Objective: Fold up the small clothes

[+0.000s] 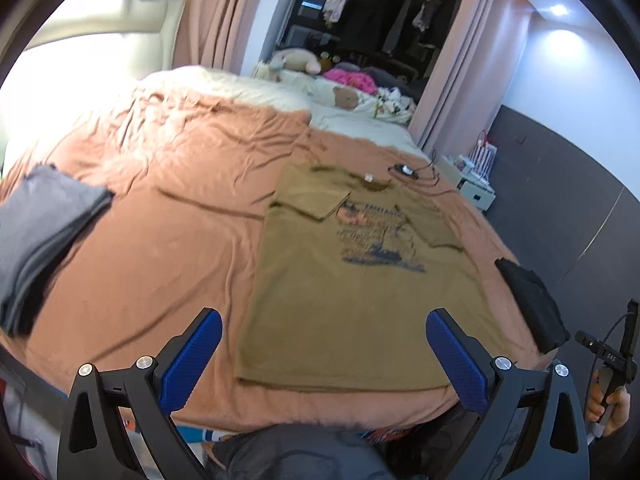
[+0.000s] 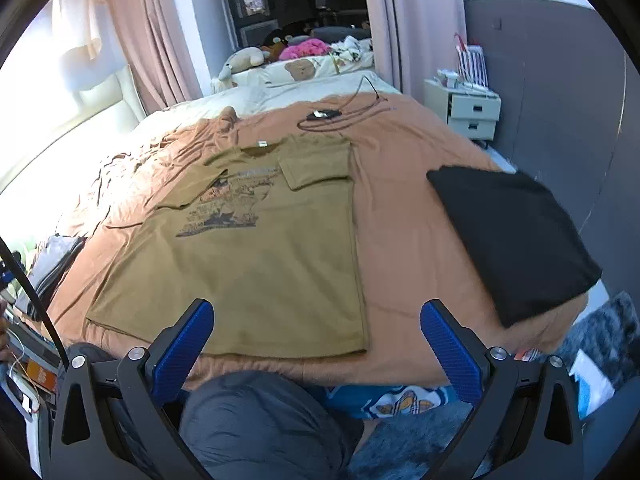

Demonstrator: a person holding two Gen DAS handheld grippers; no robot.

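An olive-brown T-shirt (image 1: 352, 280) (image 2: 256, 256) with a dark chest print lies flat on the orange bedsheet (image 1: 160, 240) (image 2: 400, 216), both sleeves and side edges folded inward. My left gripper (image 1: 324, 320) hangs open above the shirt's near hem, holding nothing. Over the near right corner of the shirt, my right gripper (image 2: 316, 312) is open too, with bare blue pads (image 2: 452, 352). In the left wrist view, a hand (image 1: 612, 404) holds the other gripper's handle at the far right.
A folded black garment (image 2: 516, 240) (image 1: 532, 304) lies to the right of the shirt. A grey folded pile (image 1: 44, 232) (image 2: 56, 264) sits at the left. A cable with a small device (image 2: 324, 114) lies beyond the collar. Pillows and soft toys (image 2: 288, 56) are at the bed's head; a white drawer unit (image 2: 468, 108) stands at right. A person's grey-trousered knee (image 2: 256, 420) is at the bed's near edge.
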